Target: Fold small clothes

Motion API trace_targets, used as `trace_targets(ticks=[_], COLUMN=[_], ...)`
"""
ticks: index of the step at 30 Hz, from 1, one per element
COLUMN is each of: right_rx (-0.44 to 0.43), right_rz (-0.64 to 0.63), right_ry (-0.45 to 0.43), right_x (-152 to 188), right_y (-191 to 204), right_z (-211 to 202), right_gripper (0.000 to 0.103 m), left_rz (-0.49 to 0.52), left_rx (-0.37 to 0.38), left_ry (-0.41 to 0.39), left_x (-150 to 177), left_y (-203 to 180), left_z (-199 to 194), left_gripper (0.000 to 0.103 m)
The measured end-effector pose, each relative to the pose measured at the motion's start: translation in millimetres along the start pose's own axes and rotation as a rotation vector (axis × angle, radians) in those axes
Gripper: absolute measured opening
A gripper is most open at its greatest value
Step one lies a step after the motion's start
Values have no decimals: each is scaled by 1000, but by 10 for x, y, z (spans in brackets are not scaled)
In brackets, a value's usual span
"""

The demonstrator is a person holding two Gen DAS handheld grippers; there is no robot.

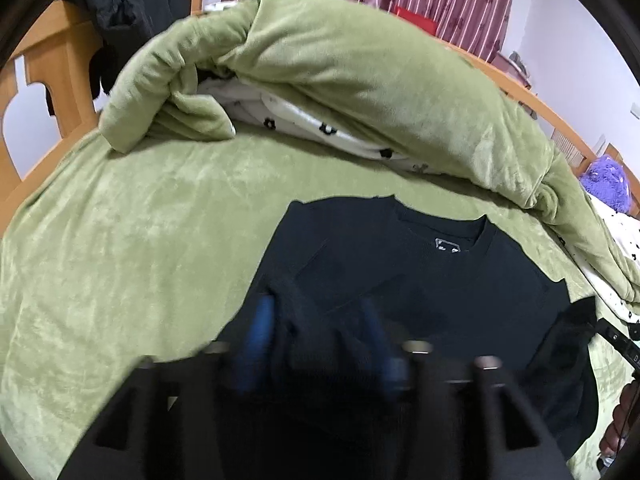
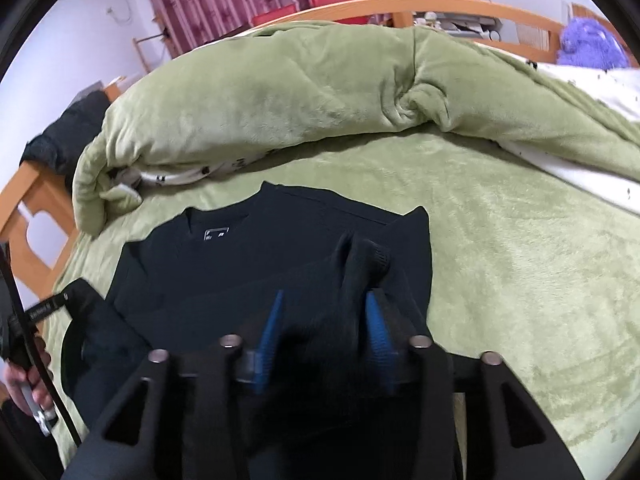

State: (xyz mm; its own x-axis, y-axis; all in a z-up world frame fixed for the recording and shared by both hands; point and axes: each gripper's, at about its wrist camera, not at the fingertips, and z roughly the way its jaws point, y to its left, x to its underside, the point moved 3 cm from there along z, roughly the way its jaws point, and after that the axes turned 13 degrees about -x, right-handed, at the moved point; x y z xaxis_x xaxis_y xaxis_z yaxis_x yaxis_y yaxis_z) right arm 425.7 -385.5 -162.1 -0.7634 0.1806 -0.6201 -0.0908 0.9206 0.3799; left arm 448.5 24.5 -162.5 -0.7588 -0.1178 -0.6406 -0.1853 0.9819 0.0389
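Note:
A black sweater [image 1: 440, 276] [image 2: 248, 272] lies flat on the green bed cover, collar and label towards the far side. Both its sleeves are folded in over the body. My left gripper [image 1: 318, 320] hovers low over the sweater's left side. Its blue pads [image 1: 260, 328] stand apart, with a bunched sleeve [image 1: 298, 312] loose between them. My right gripper [image 2: 326, 312] is over the right side. Its blue pads [image 2: 376, 320] are also apart, and the ribbed sleeve cuff [image 2: 364, 260] stands up between them, not pinched.
A rolled green duvet [image 1: 360, 80] [image 2: 260, 96] with white flowered lining lies across the bed just beyond the sweater. The wooden bed frame [image 1: 60, 64] carries a black jacket [image 1: 128, 4]. A purple plush [image 2: 588, 44] sits far right. A hand [image 2: 24, 384] holds the other gripper at the left edge.

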Motion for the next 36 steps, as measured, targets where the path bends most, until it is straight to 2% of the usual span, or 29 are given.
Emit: trace_targets(ticks=[1, 3, 6, 15, 19, 21, 25, 29, 33, 36], right_rx=[13, 38, 63, 136, 163, 157, 149, 116, 82, 64], right_rz=[-21, -53, -61, -75, -58, -47, -67, -41, -22, -16], right_ry=[3, 7, -7, -30, -67, -57, -37, -7, 9, 36], right_x=[24, 66, 189, 775, 1034, 1161, 1295, 1368, 1405, 1475], right_y=[43, 124, 229, 434, 441, 436, 458, 402, 287, 154], right_z=[-63, -211, -581, -1657, -2056, -2217, -2377, -2356, -2149, -1846], right_gripper=[45, 50, 52, 52, 52, 52, 52, 60, 64, 64], left_rz=[0, 1, -1, -8, -9, -13, -8, -2, -34, -65], left_rx=[-1, -5, 14, 18, 24, 16, 10, 0, 38, 82], left_ry=[-15, -36, -33, -91, -48, -41, -27, -24, 1, 49], left_x=[0, 10, 72, 565, 820, 913, 1038, 1099, 1198, 1370], left_y=[19, 65, 161, 570, 737, 823, 939, 1011, 1092, 1124], left_z=[-62, -250, -554, -1567, -1821, -1905, -2011, -2010, -1794, -1429], left_gripper=[65, 65, 65, 65, 65, 65, 65, 69, 72, 72])
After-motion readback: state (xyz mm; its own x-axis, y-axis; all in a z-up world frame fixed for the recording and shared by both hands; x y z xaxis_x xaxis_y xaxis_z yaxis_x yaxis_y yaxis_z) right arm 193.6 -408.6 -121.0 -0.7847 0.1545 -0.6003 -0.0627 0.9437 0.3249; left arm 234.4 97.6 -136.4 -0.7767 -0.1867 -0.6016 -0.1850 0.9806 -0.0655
